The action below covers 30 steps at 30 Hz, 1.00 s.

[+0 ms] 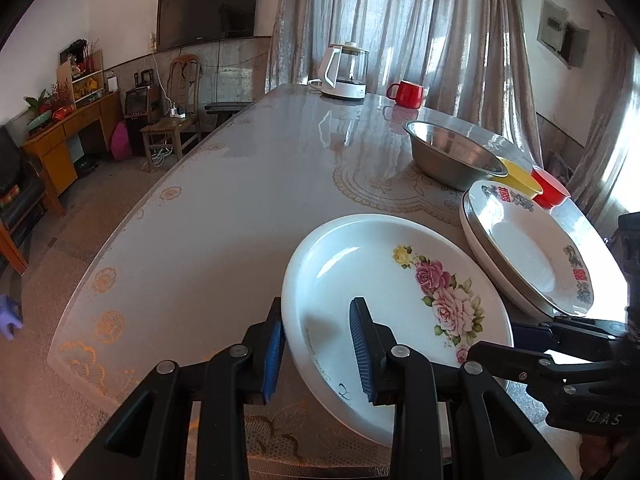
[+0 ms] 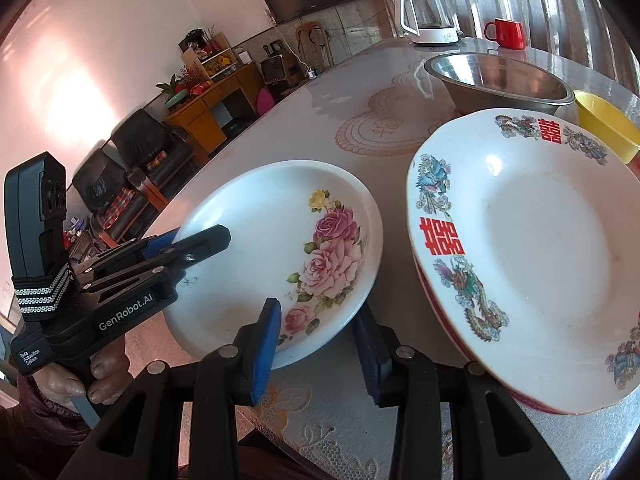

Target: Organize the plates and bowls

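Note:
A white plate with pink roses (image 1: pixel 380 280) (image 2: pixel 260 240) is held tilted above the table by both grippers. My left gripper (image 1: pixel 318 344) is shut on its near left rim, one blue pad outside and one inside the plate. In the right wrist view that gripper (image 2: pixel 196 240) shows on the plate's left edge. My right gripper (image 2: pixel 318 344) is shut on the near right rim, and its tips (image 1: pixel 504 340) show at the plate's right edge. To the right, a stack of plates with red characters and dragons (image 1: pixel 528 248) (image 2: pixel 540 248) rests on the table.
A steel bowl (image 1: pixel 452 152) (image 2: pixel 500 76), a yellow bowl (image 1: pixel 520 178) (image 2: pixel 604 124) and a red bowl (image 1: pixel 550 190) stand behind the stack. A kettle (image 1: pixel 346 72) and red mug (image 1: pixel 406 94) are at the far end. A hand (image 2: pixel 100 380) holds the left gripper. The table (image 1: pixel 220 220) is broad.

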Each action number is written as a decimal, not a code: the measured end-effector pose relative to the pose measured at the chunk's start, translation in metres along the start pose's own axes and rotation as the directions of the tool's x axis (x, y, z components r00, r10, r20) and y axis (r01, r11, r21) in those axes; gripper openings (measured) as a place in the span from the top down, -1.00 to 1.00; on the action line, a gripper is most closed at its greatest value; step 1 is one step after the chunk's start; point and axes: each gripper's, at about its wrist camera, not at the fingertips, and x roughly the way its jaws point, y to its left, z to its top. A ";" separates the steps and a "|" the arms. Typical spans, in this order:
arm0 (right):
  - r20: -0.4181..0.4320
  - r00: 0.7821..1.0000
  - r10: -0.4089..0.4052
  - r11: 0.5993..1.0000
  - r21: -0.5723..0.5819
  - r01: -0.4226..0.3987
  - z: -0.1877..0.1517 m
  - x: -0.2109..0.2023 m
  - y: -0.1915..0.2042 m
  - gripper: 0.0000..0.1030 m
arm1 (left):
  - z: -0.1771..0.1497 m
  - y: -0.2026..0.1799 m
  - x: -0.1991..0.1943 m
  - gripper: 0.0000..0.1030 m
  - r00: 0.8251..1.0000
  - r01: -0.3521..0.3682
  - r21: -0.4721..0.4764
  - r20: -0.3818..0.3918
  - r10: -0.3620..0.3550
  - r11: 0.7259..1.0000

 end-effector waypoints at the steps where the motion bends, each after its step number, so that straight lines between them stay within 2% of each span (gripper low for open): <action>1: 0.001 1.000 -0.001 1.000 0.001 0.001 0.000 0.000 0.000 0.28 | 0.001 0.000 -0.001 0.39 1.000 0.001 -0.001 0.003 -0.001 1.000; 16: 0.013 1.000 0.014 1.000 0.016 -0.014 -0.003 -0.004 -0.004 0.31 | 0.002 0.001 -0.008 0.39 1.000 0.010 -0.014 0.022 -0.010 1.000; 30: 0.044 0.997 0.064 0.997 0.029 -0.065 -0.004 -0.010 -0.006 0.31 | 0.000 0.010 -0.015 0.39 0.998 0.045 -0.062 0.048 -0.042 0.997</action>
